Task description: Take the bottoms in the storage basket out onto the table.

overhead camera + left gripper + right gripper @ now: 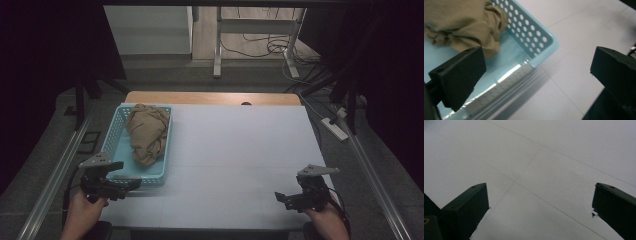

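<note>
A light blue perforated basket [114, 131] stands at the table's left side with a crumpled tan cloth [147, 132] lying inside it. My left gripper [131, 184] is open at the basket's near end, just over its front rim. In the left gripper view the basket corner [549, 42] and the tan cloth [461, 22] lie between and beyond the wide-apart jaws, nothing held. My right gripper [281, 197] is open near the table's front right, over the bare white table surface [544, 170], jaws empty.
The white table top [240, 150] spreads to the right of the basket. A wooden strip [210, 97] runs along its far edge. Metal rails [55, 170] flank the table. Desk legs and cables [270, 47] lie on the floor beyond.
</note>
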